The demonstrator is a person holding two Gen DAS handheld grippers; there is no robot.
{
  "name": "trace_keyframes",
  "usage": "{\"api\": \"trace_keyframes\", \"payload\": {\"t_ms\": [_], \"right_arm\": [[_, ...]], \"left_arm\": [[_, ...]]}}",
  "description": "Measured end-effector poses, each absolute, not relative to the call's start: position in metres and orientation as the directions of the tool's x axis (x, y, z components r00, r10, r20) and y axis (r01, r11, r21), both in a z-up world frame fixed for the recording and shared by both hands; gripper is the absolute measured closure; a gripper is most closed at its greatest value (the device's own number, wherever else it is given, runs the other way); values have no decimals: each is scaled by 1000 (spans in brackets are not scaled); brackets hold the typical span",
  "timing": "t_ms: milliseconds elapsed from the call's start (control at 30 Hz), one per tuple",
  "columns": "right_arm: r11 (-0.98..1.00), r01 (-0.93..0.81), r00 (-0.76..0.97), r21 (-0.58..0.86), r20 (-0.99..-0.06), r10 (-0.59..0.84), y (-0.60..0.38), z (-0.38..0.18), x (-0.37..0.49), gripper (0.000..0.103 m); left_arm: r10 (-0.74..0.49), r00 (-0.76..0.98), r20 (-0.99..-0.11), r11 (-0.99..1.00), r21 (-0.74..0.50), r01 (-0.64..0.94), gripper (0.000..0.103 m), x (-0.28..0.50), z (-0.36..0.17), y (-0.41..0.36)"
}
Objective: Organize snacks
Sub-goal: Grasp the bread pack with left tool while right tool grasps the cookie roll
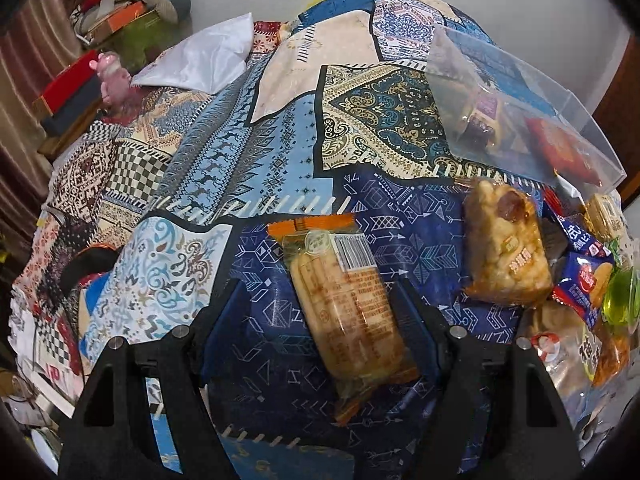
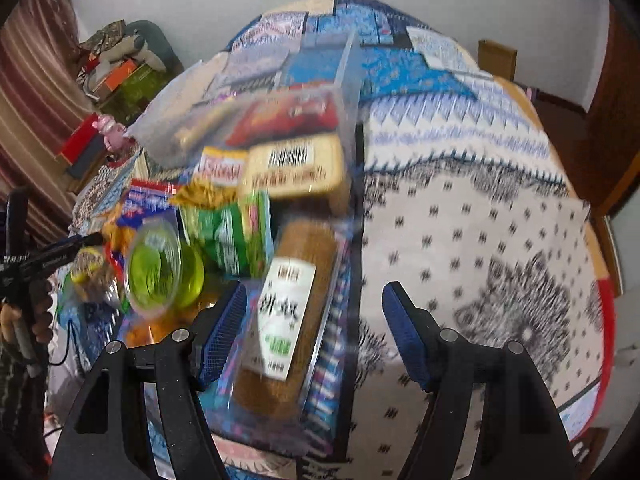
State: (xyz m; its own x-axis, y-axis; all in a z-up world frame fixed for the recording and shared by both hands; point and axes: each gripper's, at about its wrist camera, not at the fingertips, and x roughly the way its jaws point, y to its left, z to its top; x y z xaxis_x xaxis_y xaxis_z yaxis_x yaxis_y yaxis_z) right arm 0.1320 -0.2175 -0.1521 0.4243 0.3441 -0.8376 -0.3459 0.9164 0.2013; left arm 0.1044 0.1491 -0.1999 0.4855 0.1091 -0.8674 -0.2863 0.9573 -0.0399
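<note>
Fingers: left gripper (image 1: 316, 312) spread, right gripper (image 2: 314, 312) spread | patchwork cloth (image 1: 224, 168) | curtain (image 2: 24, 92), blurry, likely striped.

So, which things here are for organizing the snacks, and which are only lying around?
For the job:
- clear box
- wrapped cake
- rice crisp bar
- green jelly cup
- brown snack bar

Lying around:
- patterned cloth
- pink toy
- white bag

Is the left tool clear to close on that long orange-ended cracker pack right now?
Probably yes. The left tool is open with the cracker pack lying between its fingers on the quilt, nothing on top of it. The puffed rice bar lies apart, to the right.
</note>
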Motion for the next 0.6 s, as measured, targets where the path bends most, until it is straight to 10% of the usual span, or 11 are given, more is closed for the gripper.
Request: {"api": "trace_keyframes", "payload": {"t_ms": [400, 600], "right_arm": [[892, -403, 411, 204, -831, 376, -208, -162, 129, 65], [901, -387, 449, 196, -813, 370, -216, -153, 125, 69]], "left_arm": [[87, 492, -866, 955, -67, -287, 66, 110, -206, 146], [120, 537, -835, 958, -45, -284, 68, 107, -185, 144]]}}
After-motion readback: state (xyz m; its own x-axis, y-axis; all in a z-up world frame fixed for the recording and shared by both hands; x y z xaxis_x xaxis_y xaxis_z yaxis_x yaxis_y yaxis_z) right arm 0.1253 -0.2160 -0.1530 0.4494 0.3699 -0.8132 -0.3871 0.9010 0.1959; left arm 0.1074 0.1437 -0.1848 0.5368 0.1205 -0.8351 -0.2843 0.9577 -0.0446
